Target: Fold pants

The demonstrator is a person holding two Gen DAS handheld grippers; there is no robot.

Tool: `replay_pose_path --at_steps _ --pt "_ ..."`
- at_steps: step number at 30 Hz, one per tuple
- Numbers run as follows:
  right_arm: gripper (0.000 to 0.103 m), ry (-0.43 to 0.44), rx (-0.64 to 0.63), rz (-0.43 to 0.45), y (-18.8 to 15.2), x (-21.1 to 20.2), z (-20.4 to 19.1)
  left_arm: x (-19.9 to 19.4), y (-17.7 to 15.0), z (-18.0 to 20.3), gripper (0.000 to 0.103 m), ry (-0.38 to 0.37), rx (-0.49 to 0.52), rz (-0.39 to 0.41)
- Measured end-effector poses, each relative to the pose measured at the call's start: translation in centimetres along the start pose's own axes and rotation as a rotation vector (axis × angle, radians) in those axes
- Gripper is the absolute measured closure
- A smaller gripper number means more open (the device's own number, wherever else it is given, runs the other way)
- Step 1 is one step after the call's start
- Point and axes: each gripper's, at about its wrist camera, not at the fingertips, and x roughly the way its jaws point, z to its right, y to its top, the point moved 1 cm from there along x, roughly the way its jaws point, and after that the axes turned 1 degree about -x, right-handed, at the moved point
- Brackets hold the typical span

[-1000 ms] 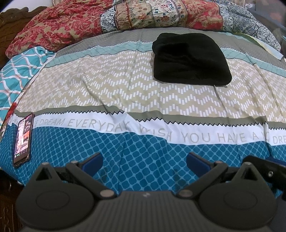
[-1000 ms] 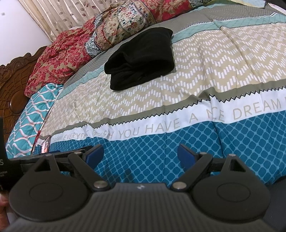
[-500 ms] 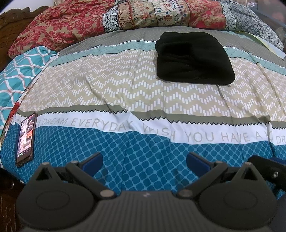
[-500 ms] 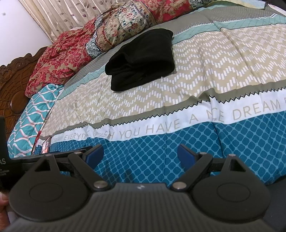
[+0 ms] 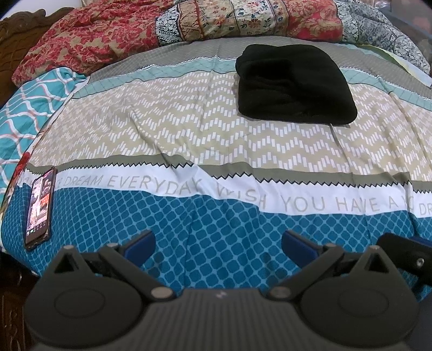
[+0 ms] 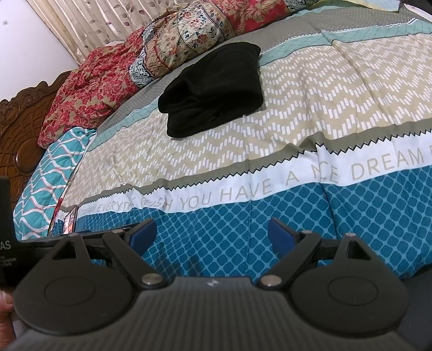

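Note:
Black pants lie folded into a compact block on the beige zigzag band of the bedspread, far from both grippers; the right wrist view shows the same pants up and left of centre. My left gripper hovers open over the blue patterned band near the bed's front edge, nothing between its blue pads. The right gripper is open too, empty, over the same blue band. At the right edge of the left wrist view a black part of the right gripper shows.
A phone with a lit screen lies on the bedspread at the front left. Red and floral bedding is piled along the far side, a teal patterned pillow at the left. A carved wooden headboard stands beyond it.
Both views have shifted only slightly; the pants lie still and both grippers stay open.

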Motion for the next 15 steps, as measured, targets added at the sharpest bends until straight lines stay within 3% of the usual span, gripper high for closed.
replay_pose_path --at_steps 15 --pt "0.012 0.000 -0.002 0.002 0.18 -0.08 0.39 0.20 0.08 -0.01 0.000 0.002 -0.002 -0.009"
